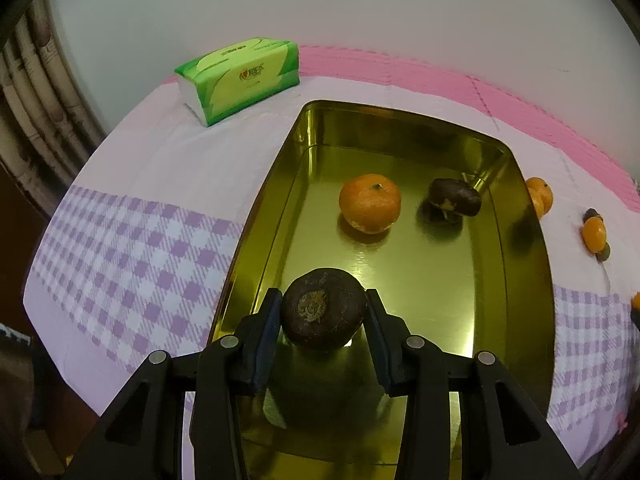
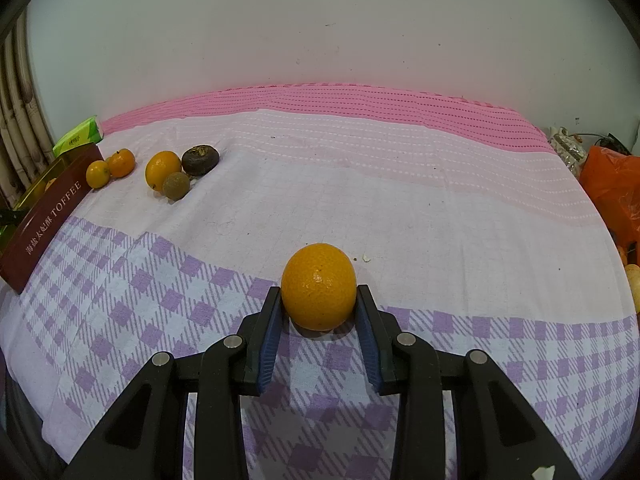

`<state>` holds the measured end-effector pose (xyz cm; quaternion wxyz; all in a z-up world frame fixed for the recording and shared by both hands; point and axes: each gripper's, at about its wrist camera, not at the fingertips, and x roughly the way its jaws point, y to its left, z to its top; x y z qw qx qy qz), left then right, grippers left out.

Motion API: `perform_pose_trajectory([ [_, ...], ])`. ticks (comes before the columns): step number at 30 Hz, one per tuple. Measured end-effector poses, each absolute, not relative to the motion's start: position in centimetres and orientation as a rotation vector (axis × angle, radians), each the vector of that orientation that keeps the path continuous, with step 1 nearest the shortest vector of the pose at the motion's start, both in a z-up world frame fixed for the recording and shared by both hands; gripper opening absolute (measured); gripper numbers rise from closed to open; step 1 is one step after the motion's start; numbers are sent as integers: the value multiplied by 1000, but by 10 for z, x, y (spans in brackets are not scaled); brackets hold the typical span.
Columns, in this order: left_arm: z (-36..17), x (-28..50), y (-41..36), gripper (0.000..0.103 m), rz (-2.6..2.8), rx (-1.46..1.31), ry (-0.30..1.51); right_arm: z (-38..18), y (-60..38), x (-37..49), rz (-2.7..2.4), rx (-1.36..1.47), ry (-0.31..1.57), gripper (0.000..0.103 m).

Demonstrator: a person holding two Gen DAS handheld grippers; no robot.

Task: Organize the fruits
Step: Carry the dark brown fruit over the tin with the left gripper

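While both hand-held grippers pinch fruit, the scene by view reads:

Left wrist view, left hand-held gripper (image 1: 323, 312): pads pressed on a dark brown round fruit (image 1: 323, 308), one pad on each side, held over the near end of the tin.
Left wrist view, tin: gold metal tin (image 1: 532, 280), open, lying on the cloth; the inside is shiny and mirrors the fruit.
Left wrist view, in tin: one mandarin (image 1: 370, 203), stem up, and beside it to the right a second dark brown fruit (image 1: 454, 198), apart from each other.
Left wrist view, outside tin: small orange fruits (image 1: 540, 196) just past the tin's right wall; more at the far right edge, too small to tell.
Left wrist view, other: green tissue pack (image 1: 240, 78) on the cloth, behind and left of the tin.

Right wrist view, right hand-held gripper (image 2: 319, 312): pads pinching an orange (image 2: 319, 286) from both sides, its underside at the cloth.
Right wrist view, surface: checked purple and pink cloth (image 2: 360, 184); what is under it cannot be told.
Right wrist view, far left: cluster of loose fruit (image 2: 162, 169), orange and dark ones, touching.
Right wrist view, tin side: dark red wall (image 2: 44, 216) lettered TOFFEE, at the left edge.
Right wrist view, right edge: orange plastic bag (image 2: 612, 184).
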<state>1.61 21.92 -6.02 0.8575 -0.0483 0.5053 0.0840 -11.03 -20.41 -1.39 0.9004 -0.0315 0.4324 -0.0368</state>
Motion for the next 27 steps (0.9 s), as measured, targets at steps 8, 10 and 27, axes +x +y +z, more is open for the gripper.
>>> perform_pose_trajectory([
  [8,-65,17,219,42,179,-88,1072,-14,-204,-110,-76,-65,895,34],
  [10,-65,17,218,42,182,-88,1075,-14,-204,-110,-76,-65,895,34],
  [27,-63,14,212,45,190,-58,1071,-14,-204,-110,-77,-66,896,34],
])
